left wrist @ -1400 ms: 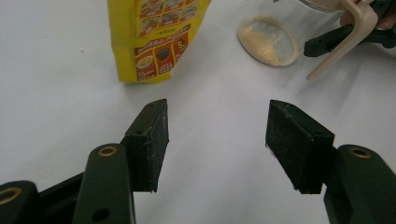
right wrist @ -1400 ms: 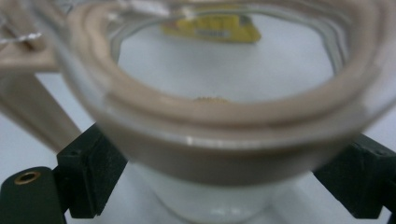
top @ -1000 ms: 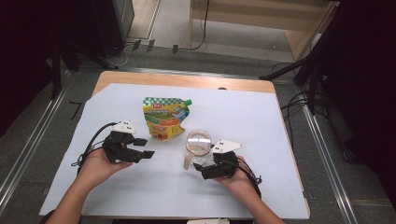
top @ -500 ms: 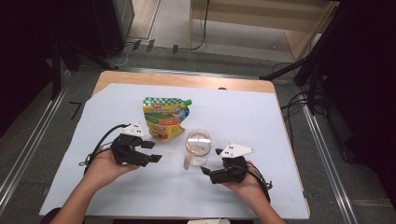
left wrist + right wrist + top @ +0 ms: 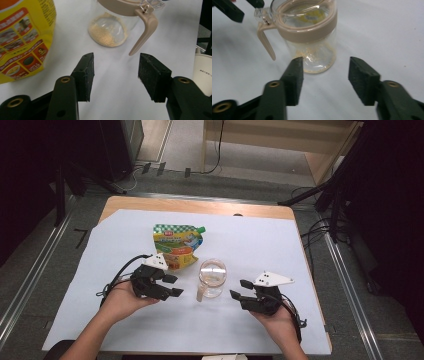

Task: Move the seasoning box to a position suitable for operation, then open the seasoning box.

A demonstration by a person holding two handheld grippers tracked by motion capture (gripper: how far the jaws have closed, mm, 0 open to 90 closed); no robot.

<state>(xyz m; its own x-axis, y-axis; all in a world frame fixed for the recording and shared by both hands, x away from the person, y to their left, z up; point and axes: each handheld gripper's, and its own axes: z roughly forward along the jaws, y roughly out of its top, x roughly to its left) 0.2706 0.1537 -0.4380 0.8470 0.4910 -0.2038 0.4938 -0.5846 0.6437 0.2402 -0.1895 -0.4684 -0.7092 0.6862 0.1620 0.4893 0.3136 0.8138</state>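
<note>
High view: glass jar (image 5: 212,279) stands upright on the white-covered bench (image 5: 260,245), between the two grippers, touching neither. Tan collar and clear hinged lid on top; tan handle (image 5: 200,293) hangs down its near side.

Left gripper (image 5: 170,286): jaws spread apart, holding nothing. Left gripper view puts the jar (image 5: 112,27) ahead of the jaws, a thin layer of pale tan grains (image 5: 108,35) over its bottom. The handle tip (image 5: 140,41) hangs just beyond the gap, nearer the right jaw. Yellow printed pouch (image 5: 22,37) stands ahead and left of the left jaw. White paper cup (image 5: 203,72) sits right of the right jaw, at the frame edge.

Right gripper (image 5: 239,290): jaws parted, gripping nothing. Right gripper view: jar (image 5: 309,37) ahead, nearer the left jaw, its base just past that jaw's tip; same grains (image 5: 317,56) low inside. Bare white cover lies between and right of the jaws.

Pouch (image 5: 178,245) beyond the left gripper's jaws, near the jar. Bench edges stay well apart from both grippers.
</note>
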